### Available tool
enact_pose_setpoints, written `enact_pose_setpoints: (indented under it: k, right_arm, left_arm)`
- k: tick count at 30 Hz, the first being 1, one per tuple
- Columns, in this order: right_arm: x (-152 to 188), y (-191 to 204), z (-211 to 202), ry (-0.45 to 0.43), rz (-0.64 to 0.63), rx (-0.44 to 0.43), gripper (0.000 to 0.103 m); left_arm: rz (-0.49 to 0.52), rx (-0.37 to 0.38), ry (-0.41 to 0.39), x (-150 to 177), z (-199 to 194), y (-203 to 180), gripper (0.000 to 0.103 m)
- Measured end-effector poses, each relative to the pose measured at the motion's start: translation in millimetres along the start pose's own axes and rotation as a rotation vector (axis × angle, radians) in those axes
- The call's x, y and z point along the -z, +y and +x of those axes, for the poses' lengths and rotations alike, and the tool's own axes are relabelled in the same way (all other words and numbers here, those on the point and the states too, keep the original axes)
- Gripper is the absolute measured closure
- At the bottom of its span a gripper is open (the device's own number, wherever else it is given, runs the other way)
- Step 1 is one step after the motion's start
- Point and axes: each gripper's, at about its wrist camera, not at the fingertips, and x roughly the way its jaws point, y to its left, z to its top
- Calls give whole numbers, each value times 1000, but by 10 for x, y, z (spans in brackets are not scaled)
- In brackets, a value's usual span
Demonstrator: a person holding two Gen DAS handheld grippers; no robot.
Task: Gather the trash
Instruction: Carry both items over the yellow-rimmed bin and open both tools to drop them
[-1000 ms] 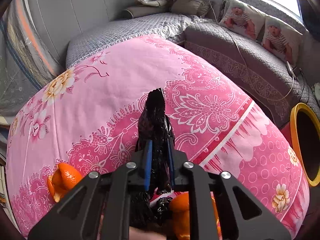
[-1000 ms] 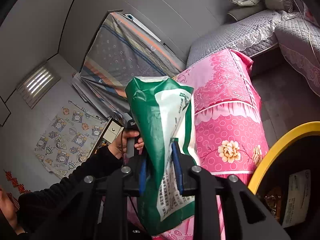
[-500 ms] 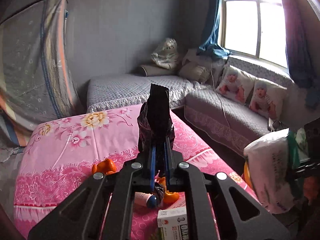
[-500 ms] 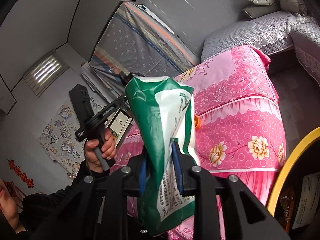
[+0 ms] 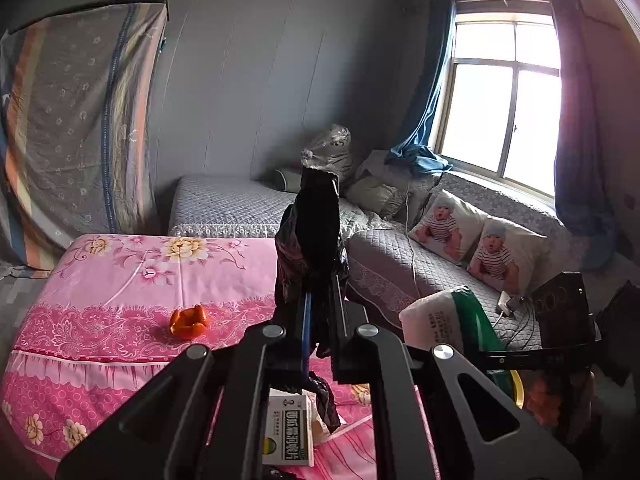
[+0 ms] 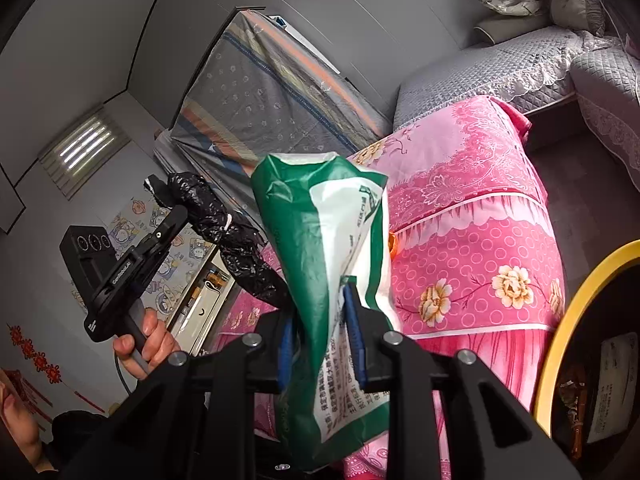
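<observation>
My left gripper (image 5: pixel 322 300) is shut on a crumpled black plastic bag (image 5: pixel 312 240), which sticks up past the fingertips and hangs below them, high above the pink-covered table (image 5: pixel 120 280). Seen from the right wrist, that bag (image 6: pixel 224 232) trails from the left gripper (image 6: pixel 176 216) in a person's hand. My right gripper (image 6: pixel 320 320) is shut on a green and white plastic bag (image 6: pixel 324 240), held upright beside the table. An orange peel (image 5: pixel 189 322) lies on the cloth. A small white and green box (image 5: pixel 288 428) lies near the table's front edge.
A yellow-rimmed bin (image 6: pixel 560 340) with trash inside stands at the right, below the right gripper. Grey quilted sofas (image 5: pixel 420 256) with baby-print cushions (image 5: pixel 452 228) run along the back and right. A cloth-covered mattress (image 5: pixel 72 120) leans on the left wall.
The left gripper has risen from the table with the black bag and swung level, so the room shows instead of the tabletop. The right gripper and its green bag have hardly moved.
</observation>
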Motion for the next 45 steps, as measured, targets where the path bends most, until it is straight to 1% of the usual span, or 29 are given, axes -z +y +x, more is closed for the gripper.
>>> enact_pose_setpoints:
  k: [5,12,18,24,31,34,37,40,43,45]
  right_arm:
    - [26,-60,-169,-34,11,23,81]
    - [48,-207,-397,-81,34,57,81]
    - [65,-394,-584,-118,63,88,81]
    - [124,-625,-828,-163,107,142,81]
    - [261,-916,-1090,-221,162,253,81]
    - [322,-1060,-1162,-237,190,303,81]
    - [384,-1206,-1200,-247,217,348,81]
    - [451,-1333,-1229,-257,236,423,81]
    - [507,-1433,-1230,-256,253,466,81]
    - [548,-1493,-1221,-253,257,512,81]
  left_arm:
    - [10,29,-3,4,-55,-109,97]
    - [45,58,10,38,5,-272,97]
    - [86,110,41,98,159,-569,97]
    - [138,190,67,159,320,-972,97]
    - [186,264,87,235,461,-1319,97]
    - [206,282,93,263,520,-1441,97]
    - [229,298,101,302,576,-1577,97]
    - [250,314,111,333,625,-1700,97]
    - [273,329,114,362,660,-1826,97]
    - [289,335,115,380,694,-1904,97]
